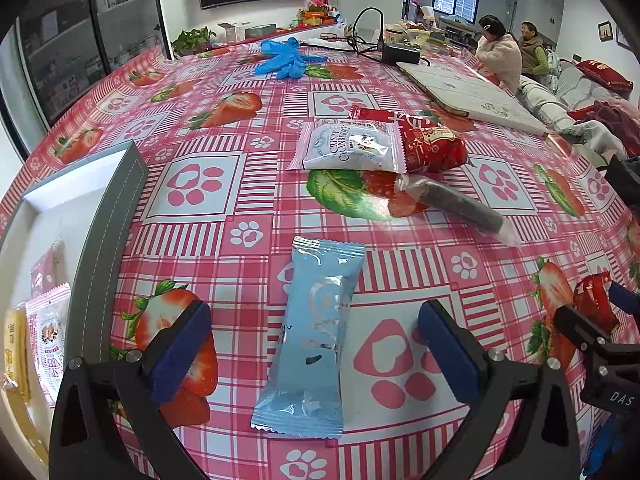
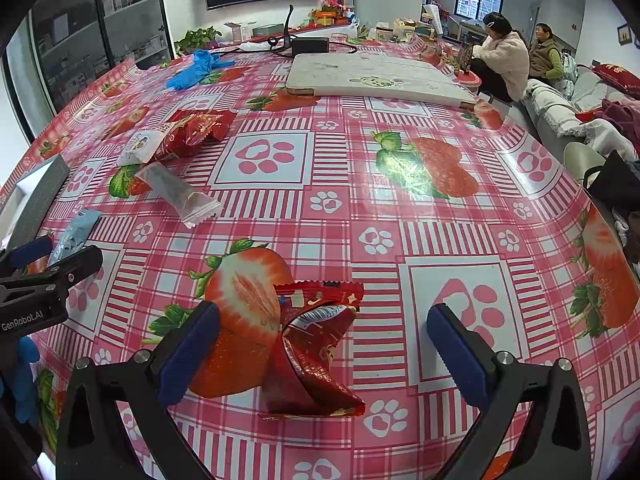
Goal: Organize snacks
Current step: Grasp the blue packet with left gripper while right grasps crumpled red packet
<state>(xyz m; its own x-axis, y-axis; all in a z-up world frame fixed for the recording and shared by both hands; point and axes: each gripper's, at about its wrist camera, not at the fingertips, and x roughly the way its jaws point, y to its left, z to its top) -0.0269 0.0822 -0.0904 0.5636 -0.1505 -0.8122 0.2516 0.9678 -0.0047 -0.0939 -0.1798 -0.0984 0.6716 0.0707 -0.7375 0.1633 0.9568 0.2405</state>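
Presently, the left gripper (image 1: 314, 354) is seen with its blue-padded jaws spread wide over the pink strawberry-and-paw-print plastic tablecloth (image 1: 224, 184). A light blue foil snack packet (image 1: 314, 336) lies flat between the jaws, lengthwise, touched by neither pad. At ten o'clock from that packet, the grey stitched rim of a white-lined storage box (image 1: 116, 216) is noted, with a pink-and-white snack packet (image 1: 48, 340) and a yellow packet (image 1: 14, 348) already lying inside it. At one o'clock, further up the cloth, a white "Crispy Cranberry" packet (image 1: 348, 146) is seen resting partly on a large red foil bag (image 1: 432, 140), and just below them a clear-wrapped dark stick snack (image 1: 456, 208) lies at an angle.

The right gripper (image 2: 322, 350) is likewise found fully open. A crumpled red foil snack packet (image 2: 316, 352) lies on the cloth between its jaws, clear of both pads. Crumpled blue disposable gloves (image 1: 286, 58) are recorded at the far side at twelve o'clock, and a white flat board (image 2: 380, 76) at one o'clock in the right wrist view. Two seated persons (image 2: 520, 56) are visible beyond the table at two o'clock.
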